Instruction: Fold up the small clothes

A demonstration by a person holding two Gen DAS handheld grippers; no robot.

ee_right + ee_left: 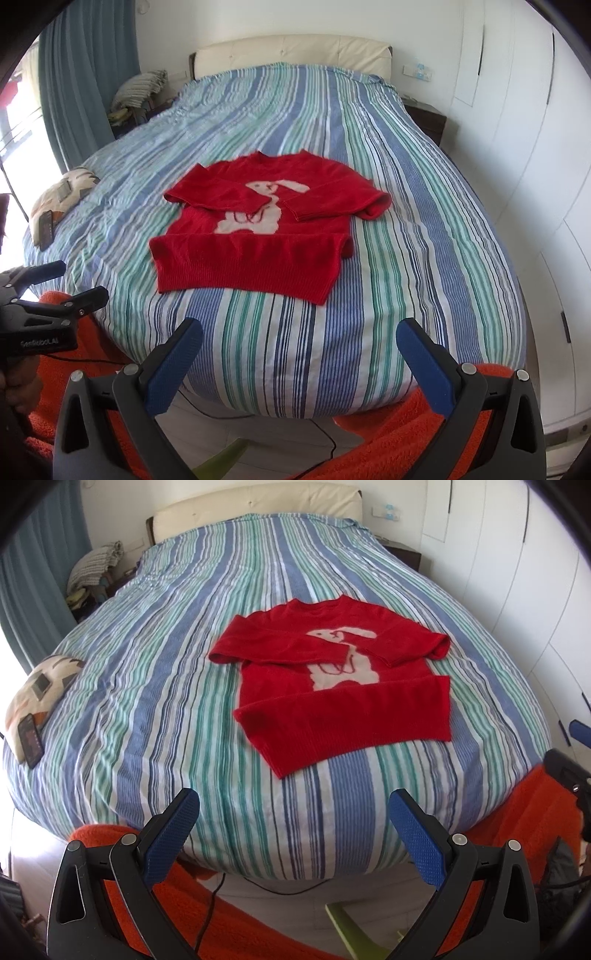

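Note:
A small red sweater (pixel 332 686) (pixel 251 236) with a cream rabbit on its front lies flat on the striped bed cover (pixel 184 664) (pixel 388 229). Both sleeves are folded across the chest, and the ribbed hem is turned up toward the rabbit. My left gripper (pixel 293 812) hangs open at the foot of the bed, short of the sweater's hem, with nothing between its blue pads. My right gripper (pixel 299 341) is open as well, also back from the hem and empty. The left gripper (pixel 62 291) shows from the side at the left edge of the right wrist view.
A patterned cushion (pixel 40 694) with a dark phone (pixel 31 744) on it lies at the bed's left edge. An orange blanket (pixel 524 812) (pixel 406 443) hangs below the foot of the bed. White wardrobe doors (pixel 517 147) run along the right. A cream headboard (pixel 291 51) stands at the far end.

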